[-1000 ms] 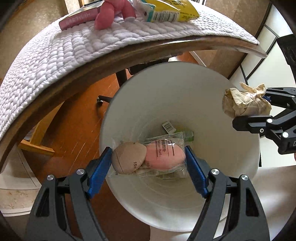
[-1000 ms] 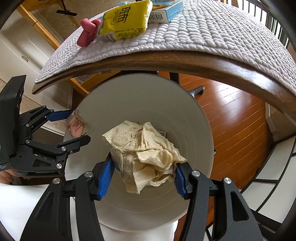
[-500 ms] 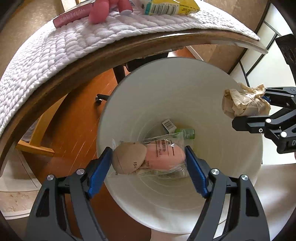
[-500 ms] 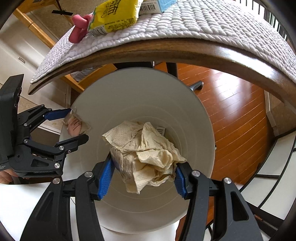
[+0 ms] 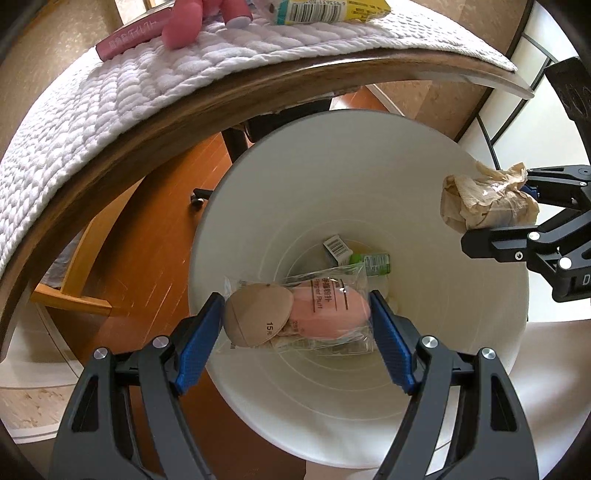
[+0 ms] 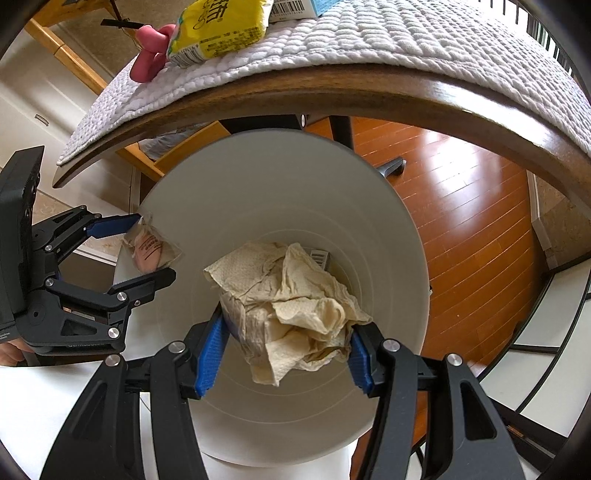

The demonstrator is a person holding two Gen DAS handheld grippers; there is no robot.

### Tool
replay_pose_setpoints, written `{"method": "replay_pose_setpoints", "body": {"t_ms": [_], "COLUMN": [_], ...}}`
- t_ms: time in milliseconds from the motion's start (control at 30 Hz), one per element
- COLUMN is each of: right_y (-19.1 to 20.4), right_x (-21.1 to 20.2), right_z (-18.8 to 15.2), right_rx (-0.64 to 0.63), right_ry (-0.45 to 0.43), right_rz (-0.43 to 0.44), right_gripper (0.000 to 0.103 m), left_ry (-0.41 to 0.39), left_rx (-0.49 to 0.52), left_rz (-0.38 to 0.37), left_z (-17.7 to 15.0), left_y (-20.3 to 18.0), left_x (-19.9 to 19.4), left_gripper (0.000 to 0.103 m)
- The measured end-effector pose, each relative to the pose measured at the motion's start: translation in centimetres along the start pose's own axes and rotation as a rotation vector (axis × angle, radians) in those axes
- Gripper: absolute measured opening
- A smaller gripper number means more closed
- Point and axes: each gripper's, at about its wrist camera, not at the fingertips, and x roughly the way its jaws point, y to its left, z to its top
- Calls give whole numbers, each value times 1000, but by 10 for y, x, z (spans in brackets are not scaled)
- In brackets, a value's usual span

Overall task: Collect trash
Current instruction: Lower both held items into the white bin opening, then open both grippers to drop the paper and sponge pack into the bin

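A white trash bin (image 5: 461,332) stands on the floor below the table edge; it also shows in the right wrist view (image 6: 388,229). My left gripper (image 5: 297,319) is shut on a clear packet of makeup puffs (image 5: 295,317), one tan and one pink, held over the bin's mouth. My right gripper (image 6: 284,332) is shut on a crumpled tan paper towel (image 6: 291,299), also held over the bin. Each gripper shows in the other's view: the right one (image 5: 491,206) and the left one (image 6: 144,245). A barcode box (image 5: 337,249) and a green packet (image 5: 373,263) lie at the bin's bottom.
The wooden table edge (image 5: 155,122) with a white quilted mat (image 5: 110,92) arcs above the bin. On the mat lie a pink toy (image 5: 188,22), a pink box (image 5: 129,37), a yellow packet (image 6: 218,29) and a blue box (image 6: 303,7). Orange wood floor (image 6: 461,206) surrounds the bin.
Both grippers have dropped slightly lower and closer to the bin mouth, each still holding its trash. The table edge has shifted up in both views.
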Motion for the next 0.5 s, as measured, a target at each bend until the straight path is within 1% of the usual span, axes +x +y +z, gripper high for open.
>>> {"method": "replay_pose_setpoints", "body": {"t_ms": [500], "right_y": [-1], "right_x": [0], "right_z": [0], "right_rx": [4], "right_ry": [1], "right_rz": [0], "right_gripper": [56], "left_ry": [0], "left_rx": [1], "left_rz": [3], "left_z": [0], "left_y": [0], "left_x": [0], "left_gripper": [79]}}
